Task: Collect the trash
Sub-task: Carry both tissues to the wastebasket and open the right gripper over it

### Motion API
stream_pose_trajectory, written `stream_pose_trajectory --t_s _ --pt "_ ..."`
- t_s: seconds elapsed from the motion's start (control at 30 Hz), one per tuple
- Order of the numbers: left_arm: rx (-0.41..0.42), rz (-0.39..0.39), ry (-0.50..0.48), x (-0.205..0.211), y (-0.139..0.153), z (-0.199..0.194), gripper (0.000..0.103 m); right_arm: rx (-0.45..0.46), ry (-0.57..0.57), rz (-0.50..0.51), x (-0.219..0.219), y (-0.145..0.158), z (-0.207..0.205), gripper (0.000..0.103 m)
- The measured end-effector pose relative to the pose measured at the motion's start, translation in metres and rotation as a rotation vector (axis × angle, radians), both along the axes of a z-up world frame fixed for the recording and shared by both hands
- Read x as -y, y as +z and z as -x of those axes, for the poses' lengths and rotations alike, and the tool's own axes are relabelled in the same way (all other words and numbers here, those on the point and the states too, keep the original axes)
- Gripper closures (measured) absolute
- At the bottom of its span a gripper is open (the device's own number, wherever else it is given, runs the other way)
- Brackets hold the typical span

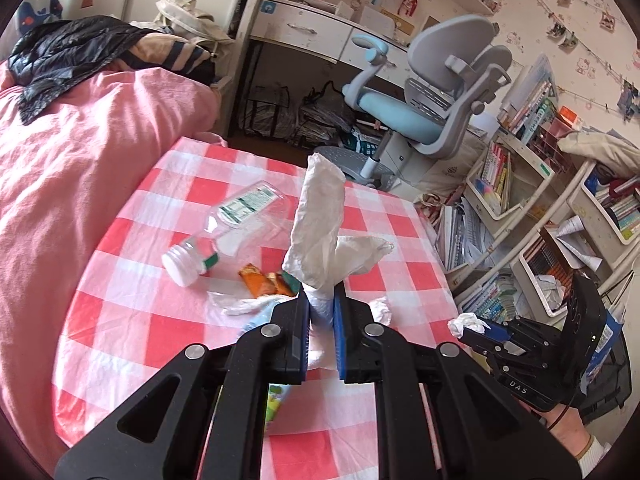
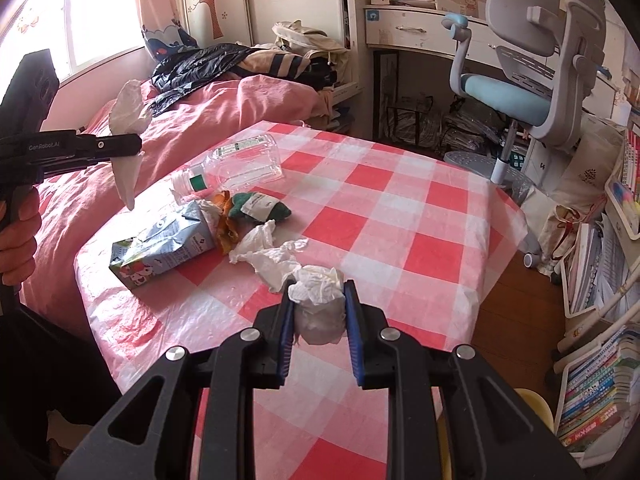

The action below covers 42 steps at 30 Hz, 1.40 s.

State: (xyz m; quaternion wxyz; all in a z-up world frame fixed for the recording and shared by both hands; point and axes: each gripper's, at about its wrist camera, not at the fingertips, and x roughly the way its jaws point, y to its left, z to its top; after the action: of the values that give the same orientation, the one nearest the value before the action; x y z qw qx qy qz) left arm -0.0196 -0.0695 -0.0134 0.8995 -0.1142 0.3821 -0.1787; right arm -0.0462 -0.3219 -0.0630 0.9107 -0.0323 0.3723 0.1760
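Note:
My left gripper (image 1: pixel 322 300) is shut on a long white tissue (image 1: pixel 320 216) and holds it above the checked table (image 1: pixel 392 216); it also shows in the right wrist view (image 2: pixel 138 146) with the tissue (image 2: pixel 126 120) hanging through it. My right gripper (image 2: pixel 318 292) is shut on a crumpled white tissue ball (image 2: pixel 320 308) over the table's near edge; it shows in the left wrist view (image 1: pixel 464 326). On the table lie an empty clear plastic bottle (image 2: pixel 240 164), a flattened blue carton (image 2: pixel 160 244), an orange wrapper (image 2: pixel 226 220), a green wrapper (image 2: pixel 260 206) and a loose white tissue (image 2: pixel 272 258).
A pink bed (image 2: pixel 224 116) with dark clothes lies left of the table. A grey and blue desk chair (image 2: pixel 528 76) stands behind it by a white desk (image 2: pixel 412 32). Bookshelves (image 2: pixel 600 380) line the right side. A yellow rim (image 2: pixel 532 400) shows on the floor at the lower right.

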Motion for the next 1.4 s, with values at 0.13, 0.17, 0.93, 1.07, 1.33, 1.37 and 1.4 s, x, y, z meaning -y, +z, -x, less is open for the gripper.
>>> stream_pose_trajectory --t_s 0.13,0.17,0.93,1.07,1.33,1.37,1.4 --pt "-0.016 -0.018 -0.065 0.037 -0.008 0.002 0.094 -0.003 -0.030 0.003 0.016 -0.002 0.002 0.079" --pt "-0.021 -0.020 -0.085 0.048 -0.010 0.003 0.094 -0.006 -0.042 0.004 0.022 -0.003 0.002 0.079" --pt "-0.077 -0.086 -0.431 0.275 -0.062 0.028 0.094 -0.158 -0.350 0.029 0.164 -0.059 0.018 0.077" --pt "-0.087 -0.092 -0.445 0.287 -0.068 0.021 0.094 -0.183 -0.373 0.027 0.179 -0.068 0.012 0.077" --pt "-0.106 -0.082 -0.465 0.307 -0.077 0.009 0.094 -0.267 -0.456 0.020 0.210 -0.099 0.003 0.067" --pt "-0.107 -0.083 -0.468 0.310 -0.078 0.008 0.094 -0.282 -0.474 0.014 0.215 -0.104 0.004 0.059" --pt "-0.111 -0.083 -0.472 0.314 -0.081 0.008 0.094 -0.298 -0.494 0.004 0.221 -0.108 0.005 0.057"
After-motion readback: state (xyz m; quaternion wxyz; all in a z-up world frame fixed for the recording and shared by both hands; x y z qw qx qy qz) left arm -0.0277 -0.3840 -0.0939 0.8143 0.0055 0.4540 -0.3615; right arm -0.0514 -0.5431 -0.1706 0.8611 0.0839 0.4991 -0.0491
